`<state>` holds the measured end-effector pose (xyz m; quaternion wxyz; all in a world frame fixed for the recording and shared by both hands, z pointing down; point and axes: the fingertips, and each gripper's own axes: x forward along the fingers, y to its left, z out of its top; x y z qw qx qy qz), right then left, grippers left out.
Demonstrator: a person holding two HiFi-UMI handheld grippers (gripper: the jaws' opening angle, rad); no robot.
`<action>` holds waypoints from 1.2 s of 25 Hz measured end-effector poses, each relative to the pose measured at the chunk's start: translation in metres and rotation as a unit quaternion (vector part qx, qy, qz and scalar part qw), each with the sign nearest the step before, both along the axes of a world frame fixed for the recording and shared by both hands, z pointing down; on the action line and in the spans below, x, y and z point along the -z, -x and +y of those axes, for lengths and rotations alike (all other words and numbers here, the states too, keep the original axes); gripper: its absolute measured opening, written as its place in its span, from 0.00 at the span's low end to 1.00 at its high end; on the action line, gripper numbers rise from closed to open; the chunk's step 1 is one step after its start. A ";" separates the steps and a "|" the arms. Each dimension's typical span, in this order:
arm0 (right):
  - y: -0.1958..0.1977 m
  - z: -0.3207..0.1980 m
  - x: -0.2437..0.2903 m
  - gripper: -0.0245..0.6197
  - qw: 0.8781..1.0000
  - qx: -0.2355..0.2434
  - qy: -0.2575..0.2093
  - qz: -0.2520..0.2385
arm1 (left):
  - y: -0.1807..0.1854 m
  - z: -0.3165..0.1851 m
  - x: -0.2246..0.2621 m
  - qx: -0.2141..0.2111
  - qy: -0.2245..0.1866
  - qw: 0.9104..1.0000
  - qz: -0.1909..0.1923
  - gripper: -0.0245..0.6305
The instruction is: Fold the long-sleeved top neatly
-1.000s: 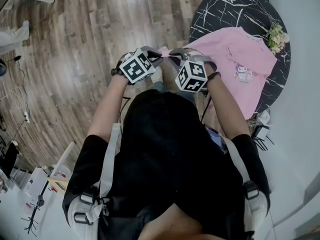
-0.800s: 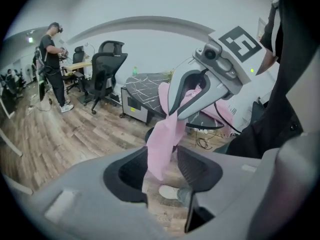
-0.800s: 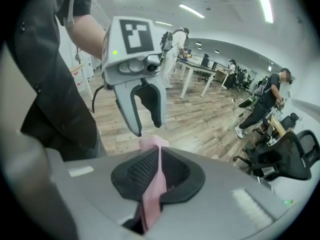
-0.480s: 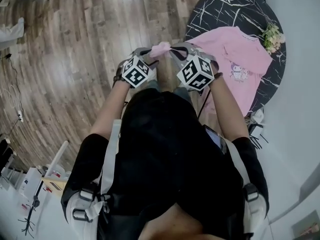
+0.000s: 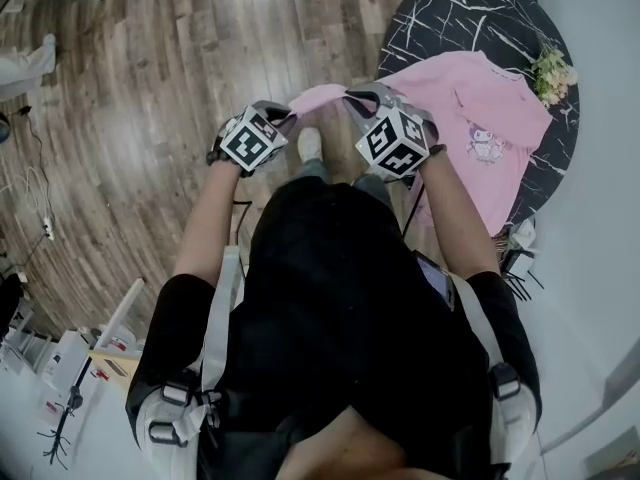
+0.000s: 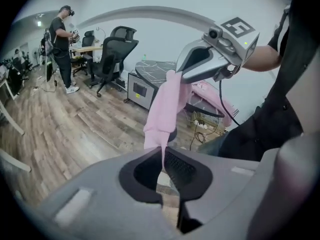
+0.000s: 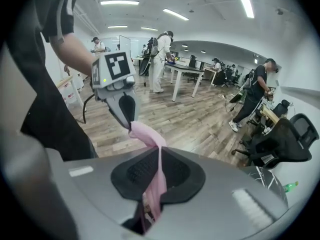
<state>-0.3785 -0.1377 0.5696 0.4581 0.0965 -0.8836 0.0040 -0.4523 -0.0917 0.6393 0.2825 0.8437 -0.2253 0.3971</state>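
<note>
Both the left gripper (image 5: 284, 114), its fingers just closed, and the right gripper (image 5: 352, 98) clamp one sleeve (image 5: 318, 95) of the pink long-sleeved top (image 5: 480, 108), whose body lies on the black marbled desk (image 5: 450, 18); the sleeve fold seems under way, so the next move probably calls for laying the sleeve flat across the body.

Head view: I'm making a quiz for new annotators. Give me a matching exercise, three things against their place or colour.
1 sleeve
2 flowers
3 table

A black with white veins
B held between left gripper and right gripper
C at the table's edge, beside the pink top

Pairs: 1-B, 2-C, 3-A.
The left gripper's jaws have just closed on the sleeve.
</note>
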 end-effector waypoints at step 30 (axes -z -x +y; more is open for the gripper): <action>-0.248 0.046 0.015 0.32 0.971 -0.240 -0.009 -0.012 | -0.212 -0.025 0.130 -0.182 0.041 0.967 0.172 0.07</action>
